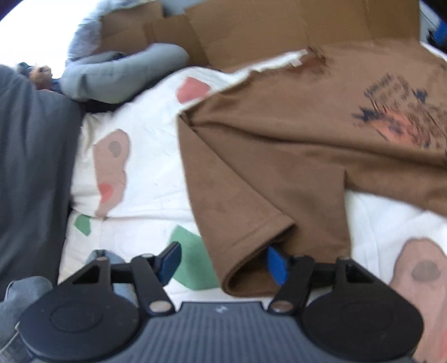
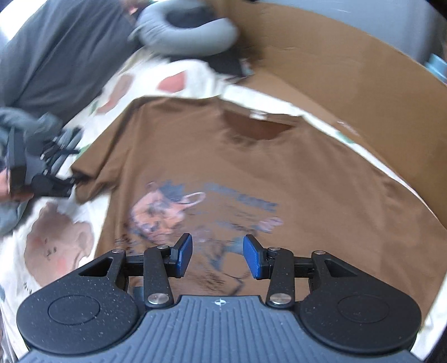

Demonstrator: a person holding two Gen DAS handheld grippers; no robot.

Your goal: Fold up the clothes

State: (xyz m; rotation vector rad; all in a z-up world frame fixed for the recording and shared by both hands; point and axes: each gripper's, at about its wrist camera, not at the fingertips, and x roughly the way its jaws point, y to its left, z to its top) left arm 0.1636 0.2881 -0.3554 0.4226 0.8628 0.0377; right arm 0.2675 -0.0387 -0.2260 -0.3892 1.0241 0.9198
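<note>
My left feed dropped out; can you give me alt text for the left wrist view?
The left gripper straddles the sleeve cuff of a brown T-shirt, jaws open, one blue pad tucked inside the cuff. The shirt lies print-up on a white patterned sheet, cardboard behind.

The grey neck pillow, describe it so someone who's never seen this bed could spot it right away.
Start from the white bedspread with its pastel patches, where the brown T-shirt lies flat. Look past the shirt's collar to the far edge, beside the flattened cardboard. The neck pillow lies there: a plump, light grey horseshoe, the only rounded, padded thing around.
</note>
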